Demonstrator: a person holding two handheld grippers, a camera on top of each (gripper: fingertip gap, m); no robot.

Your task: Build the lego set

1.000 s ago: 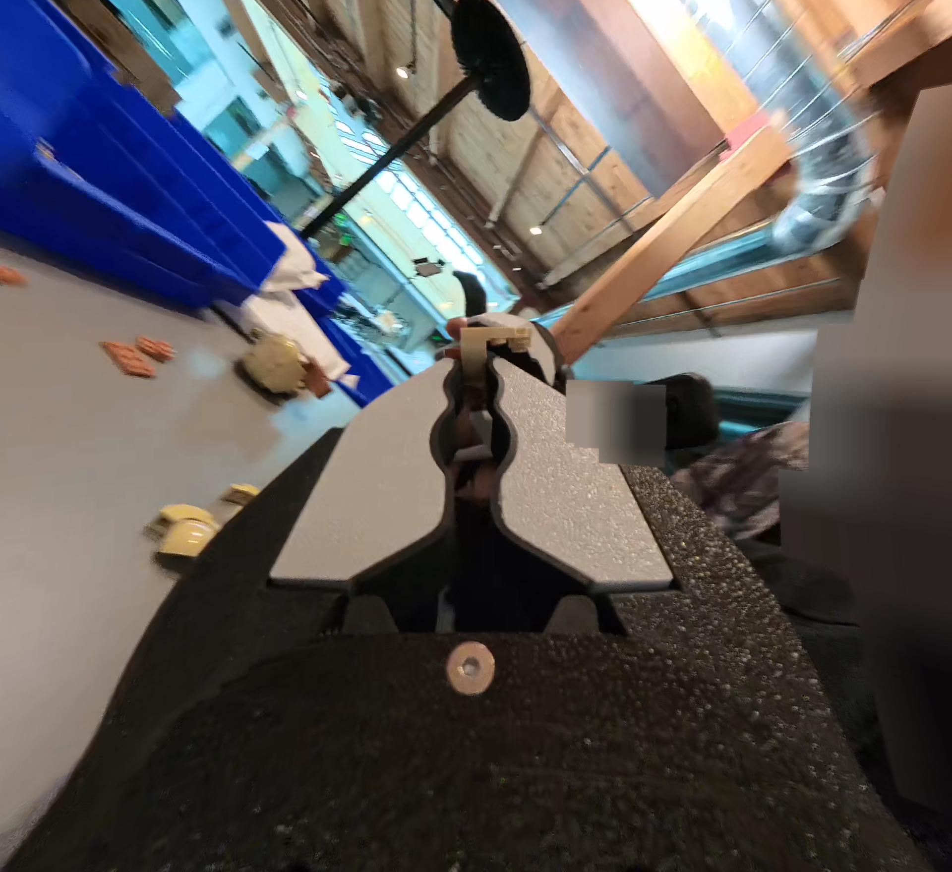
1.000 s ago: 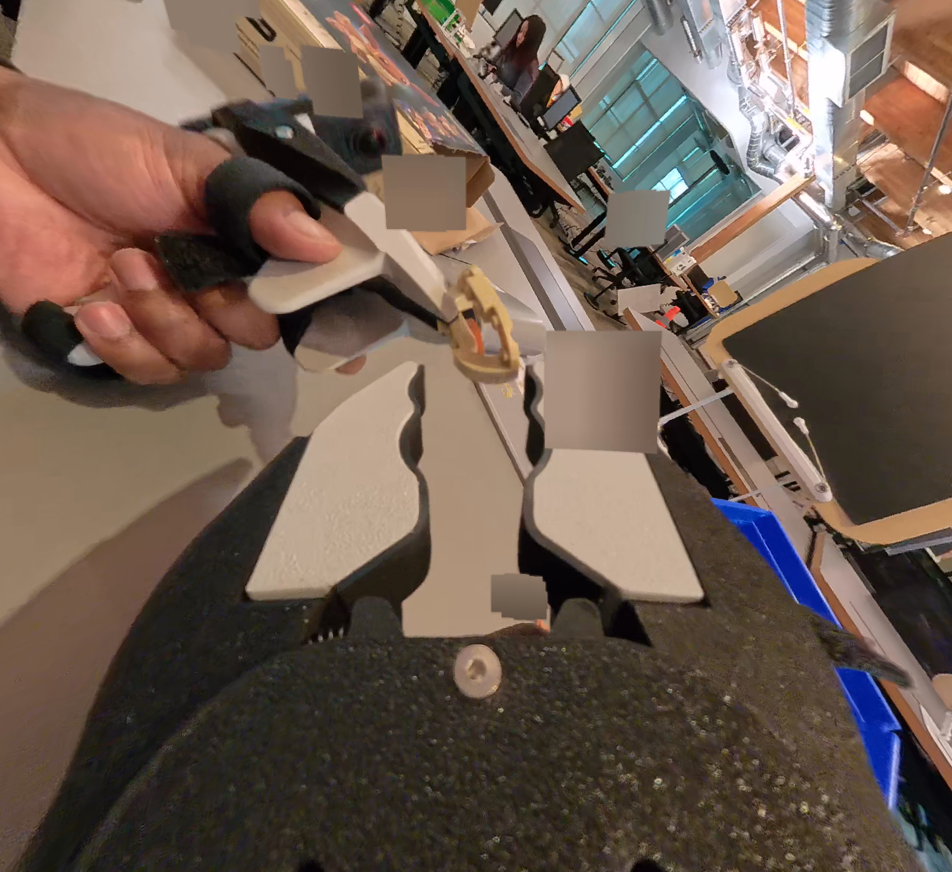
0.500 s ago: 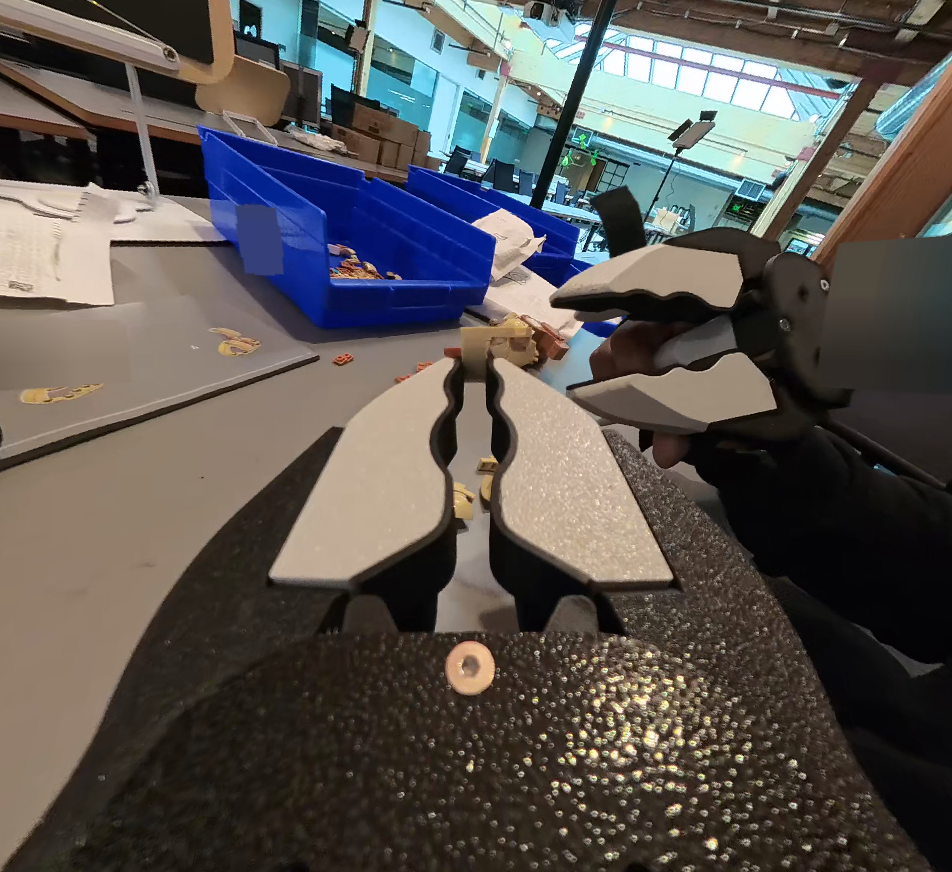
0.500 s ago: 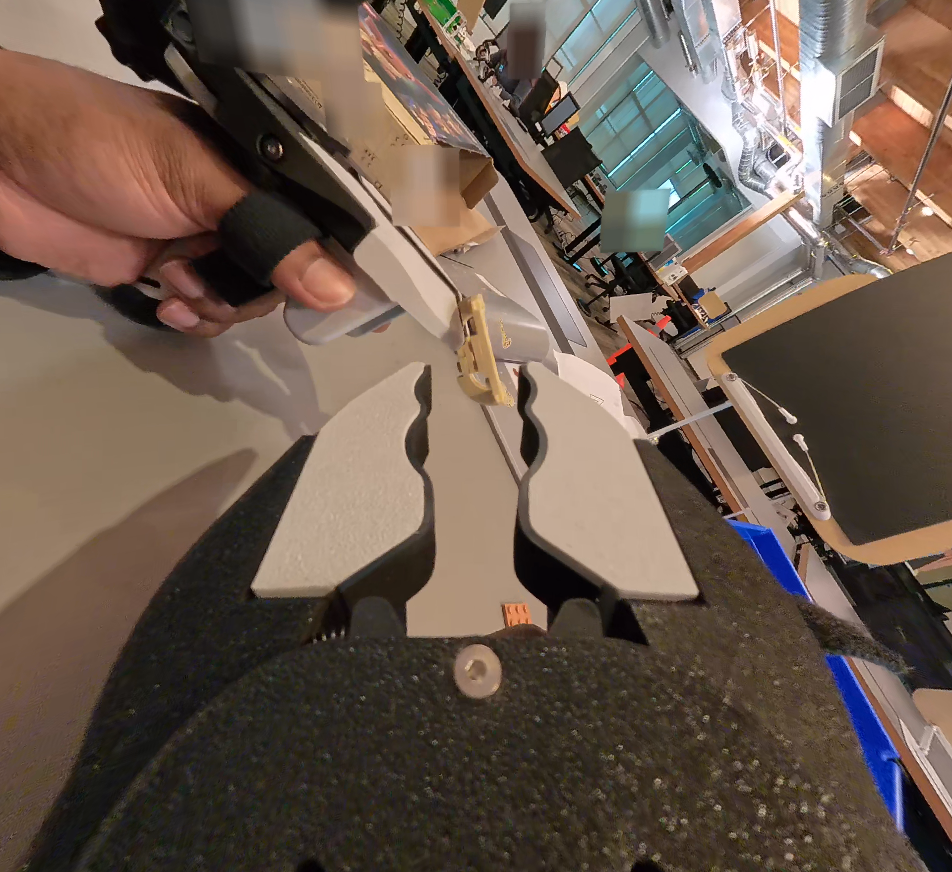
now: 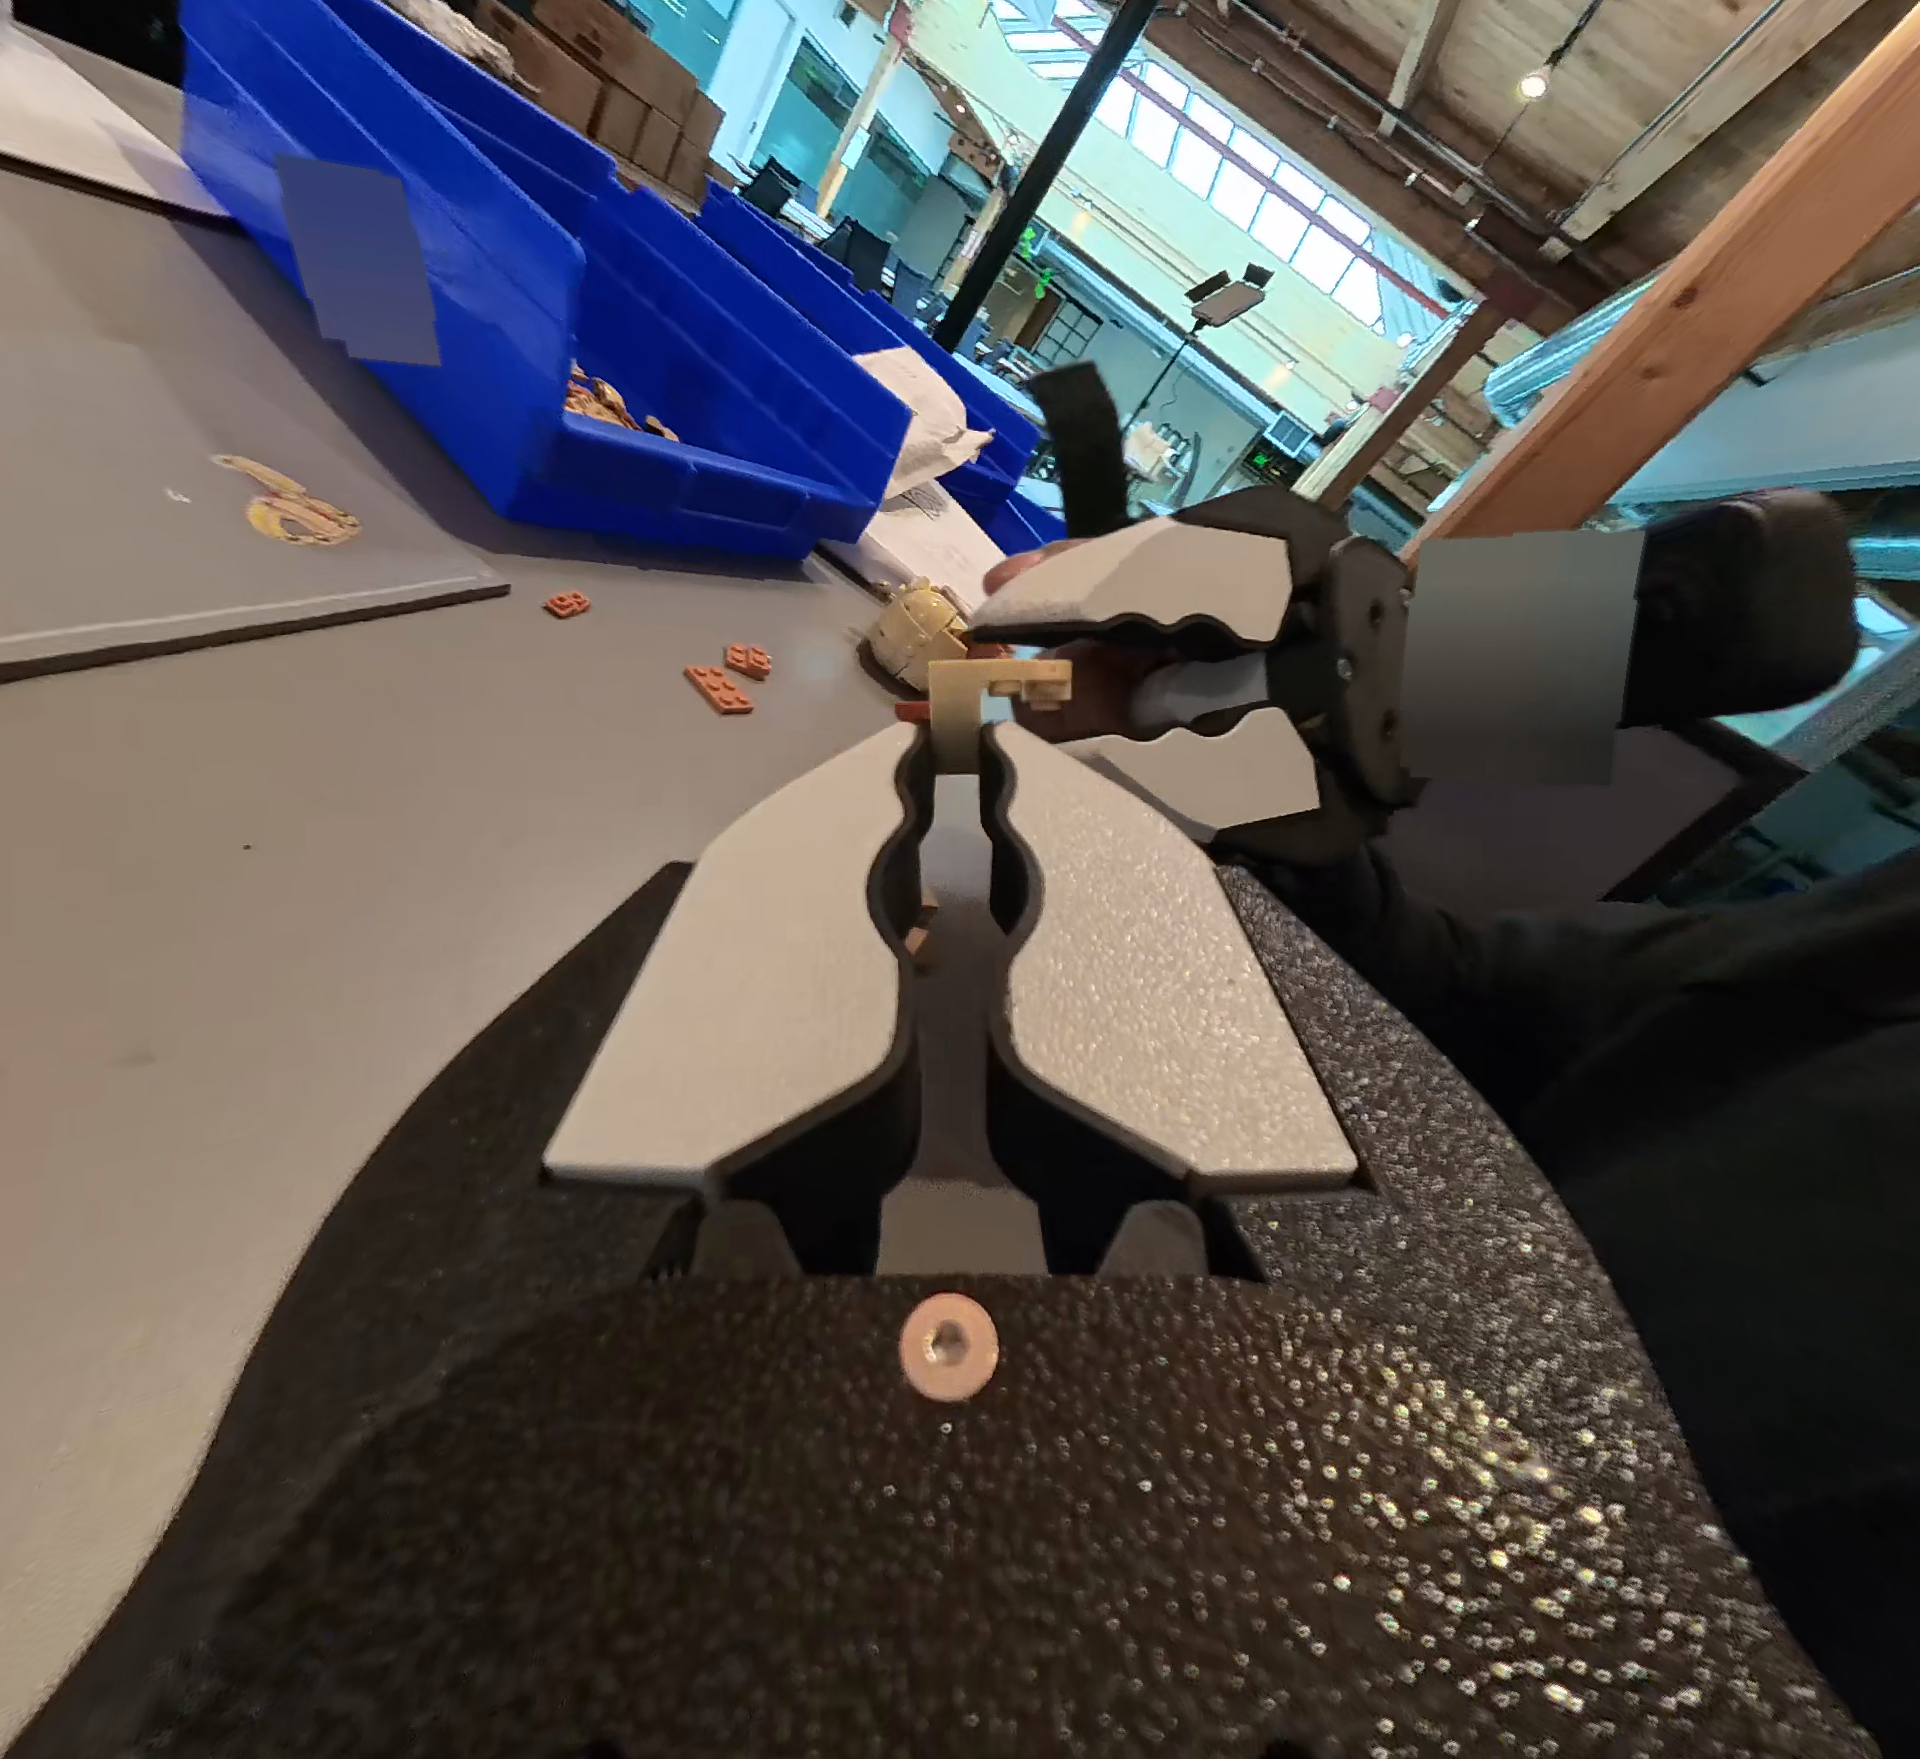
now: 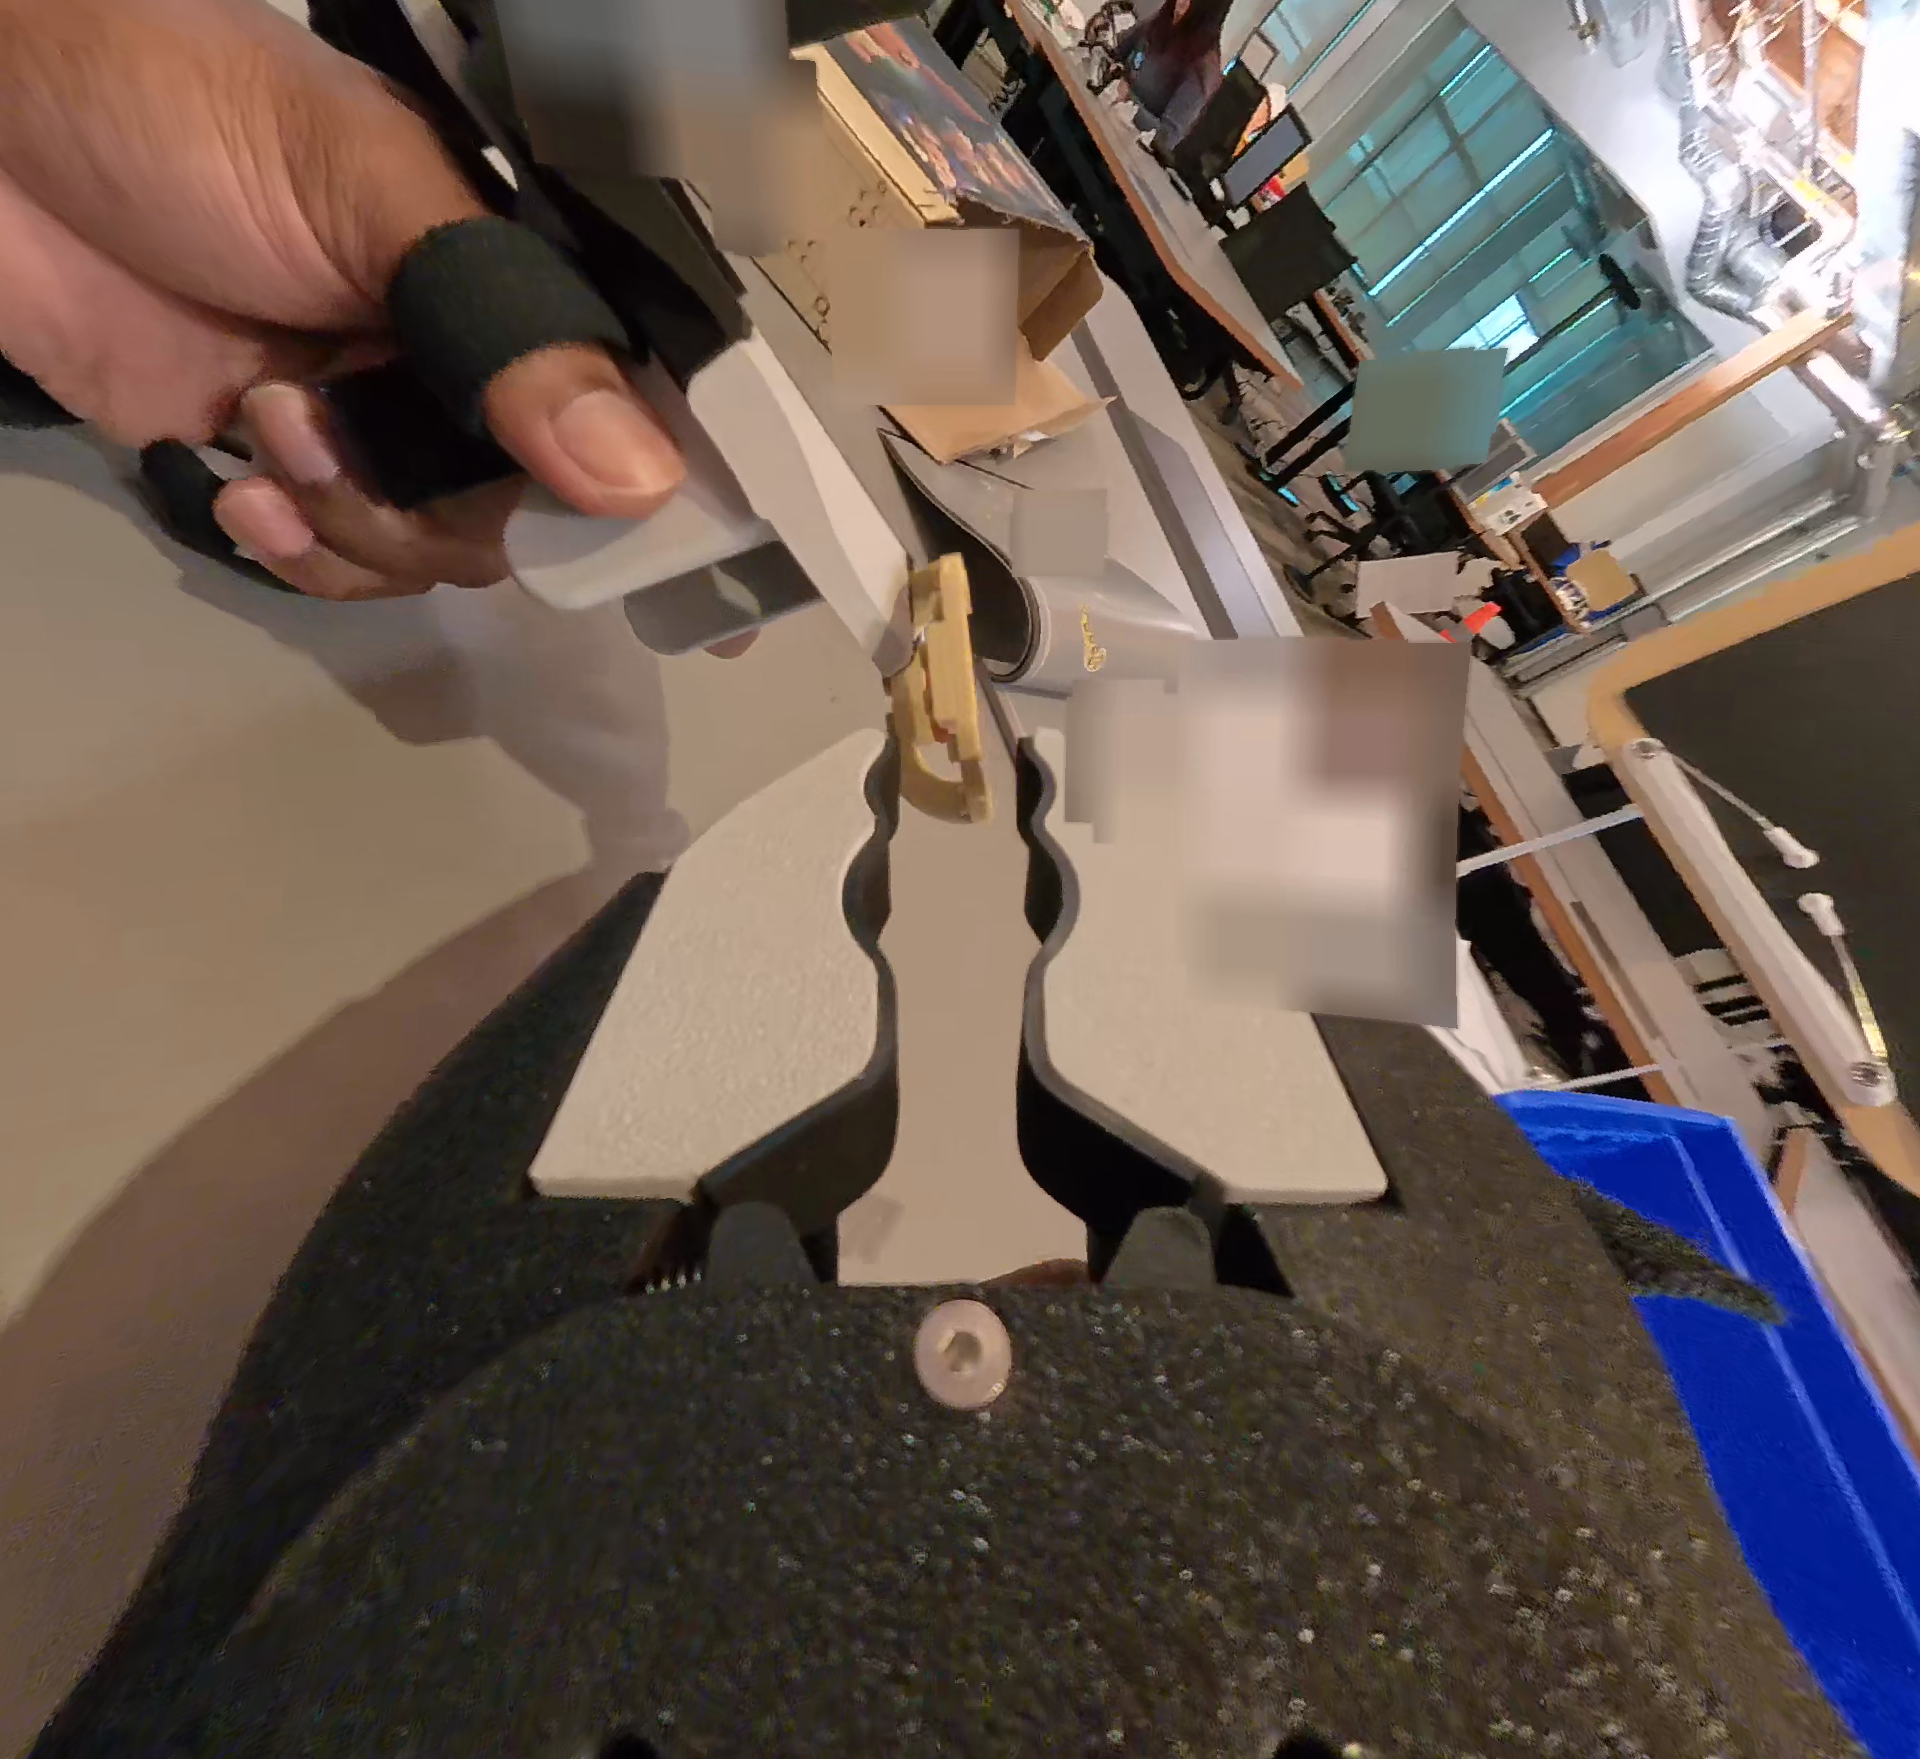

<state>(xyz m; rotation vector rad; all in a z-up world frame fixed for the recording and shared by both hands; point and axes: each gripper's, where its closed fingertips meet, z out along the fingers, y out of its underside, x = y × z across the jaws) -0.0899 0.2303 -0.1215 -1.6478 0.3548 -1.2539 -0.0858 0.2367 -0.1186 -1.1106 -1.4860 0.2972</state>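
My left gripper [image 5: 954, 745] is shut on a small tan L-shaped lego piece [image 5: 997, 676] and holds it above the grey table [image 5: 312, 878]. My right gripper [image 5: 1112, 670] comes in from the right, open, with its two fingers above and below the piece's free end. In the right wrist view the right gripper [image 6: 956, 759] is open, and the tan piece [image 6: 940, 712] sits between its fingertips without clear contact. A hand holds the left gripper [image 6: 883, 608], which comes in from the upper left.
Blue bins [image 5: 644, 379] stand at the back left; the nearest holds tan and brown pieces. Red-brown plates [image 5: 727, 683] and a tan domed part-build [image 5: 914, 634] lie on the table. A grey mat [image 5: 208, 514] lies at left. A cardboard box [image 6: 1039, 338] and another blue bin [image 6: 1714, 1294] are nearby.
The left gripper has swung down from pointing at the ceiling to level over the table, with the tan piece still in it. The right gripper's fingers have narrowed and now flank the piece.
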